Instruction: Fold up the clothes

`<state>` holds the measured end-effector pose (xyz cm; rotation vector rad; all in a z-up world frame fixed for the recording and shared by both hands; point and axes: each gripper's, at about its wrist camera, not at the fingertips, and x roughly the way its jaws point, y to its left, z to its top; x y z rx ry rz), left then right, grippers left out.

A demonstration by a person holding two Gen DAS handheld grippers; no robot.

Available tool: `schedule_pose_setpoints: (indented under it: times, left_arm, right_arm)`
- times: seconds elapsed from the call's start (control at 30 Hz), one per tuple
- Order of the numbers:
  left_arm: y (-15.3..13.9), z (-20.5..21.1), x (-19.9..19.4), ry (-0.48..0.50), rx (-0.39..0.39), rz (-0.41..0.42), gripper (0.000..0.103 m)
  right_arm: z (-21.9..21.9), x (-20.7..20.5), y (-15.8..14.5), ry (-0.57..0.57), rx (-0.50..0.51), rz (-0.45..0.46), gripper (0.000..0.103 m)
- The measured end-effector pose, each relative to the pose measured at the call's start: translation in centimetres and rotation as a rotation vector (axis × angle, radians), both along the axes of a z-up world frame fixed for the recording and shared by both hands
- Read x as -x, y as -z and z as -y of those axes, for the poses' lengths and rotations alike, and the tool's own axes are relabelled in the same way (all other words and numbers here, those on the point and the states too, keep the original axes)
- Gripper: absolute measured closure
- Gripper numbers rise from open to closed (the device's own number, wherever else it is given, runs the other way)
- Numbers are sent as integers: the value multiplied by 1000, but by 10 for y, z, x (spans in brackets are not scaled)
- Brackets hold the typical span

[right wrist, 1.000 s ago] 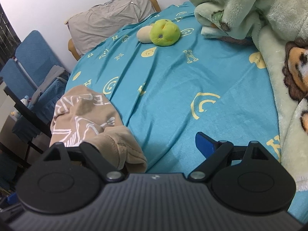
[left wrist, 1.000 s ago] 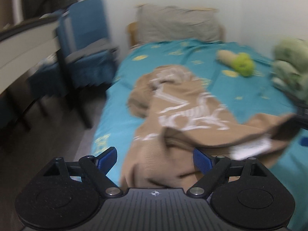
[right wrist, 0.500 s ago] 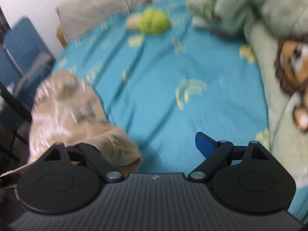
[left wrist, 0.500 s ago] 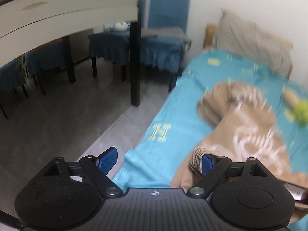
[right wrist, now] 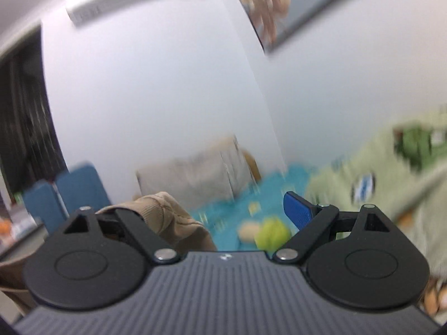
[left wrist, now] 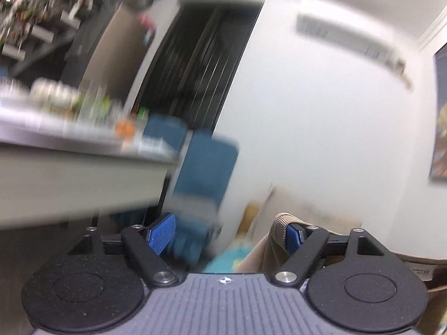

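Both wrist views blurred; cameras point up toward the walls.

Left wrist view: left gripper [left wrist: 226,233] fingers stand wide apart. Left blue pad [left wrist: 162,233] bare. Tan garment [left wrist: 282,223] has a ribbed edge draped over the right pad, lower centre-right of the frame; cloth hangs down from there beside the gripper body. The fabric is hooked on one finger only, not pinched between the two. A sliver of teal bed sheet [left wrist: 223,259] shows low between the fingers. Blue chair [left wrist: 206,164] at centre, grey desk [left wrist: 83,173] at left with small cluttered items on top, too smeared to identify. Dark doorway [left wrist: 206,64] upper centre. White wall unit [left wrist: 349,39] upper right, picture [left wrist: 440,134] at the right edge.

Right wrist view: right gripper [right wrist: 226,217] fingers also wide apart. Right blue pad [right wrist: 297,213] bare. The tan garment [right wrist: 164,217] is bunched over the left finger, lower left of centre, covering its pad; again draped on one finger, not clamped. Beyond: teal bed sheet [right wrist: 268,195], grey pillow [right wrist: 192,180] against the wall at centre, yellow-green plush toy [right wrist: 272,234] low between the fingers, pale green blanket [right wrist: 377,173] at right. Blue chairs [right wrist: 69,189] at left. Framed picture [right wrist: 273,8] upper right.
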<state>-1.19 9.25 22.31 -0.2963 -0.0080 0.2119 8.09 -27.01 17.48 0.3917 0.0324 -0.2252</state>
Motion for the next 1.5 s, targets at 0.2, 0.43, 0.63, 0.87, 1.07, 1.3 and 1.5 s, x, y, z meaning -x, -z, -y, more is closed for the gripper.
schedule_pose_setpoints:
  times: [0.2, 0.43, 0.63, 0.87, 1.07, 1.3, 1.5]
  left_arm:
    - [-117, 3, 50, 35, -42, 122, 21]
    - [-208, 15, 117, 58, -129, 222, 16]
    - [-228, 25, 97, 77, -143, 207, 13]
    - [-180, 28, -36, 60, -173, 109, 10]
    - [-79, 46, -167, 65, -207, 0, 7]
    - [101, 60, -325, 84, -179, -232, 7]
    - [232, 71, -423, 108, -251, -423, 7]
  right_arm:
    - [5, 64, -101, -12, 10, 148, 13]
    - [18, 137, -177, -44, -3, 268, 11]
    - [25, 125, -195, -44, 43, 255, 11]
    - [34, 29, -166, -51, 100, 140, 11]
    - [53, -97, -81, -49, 98, -32, 12]
    - [51, -249, 73, -62, 107, -230, 12]
    - [51, -360, 213, -76, 112, -423, 13]
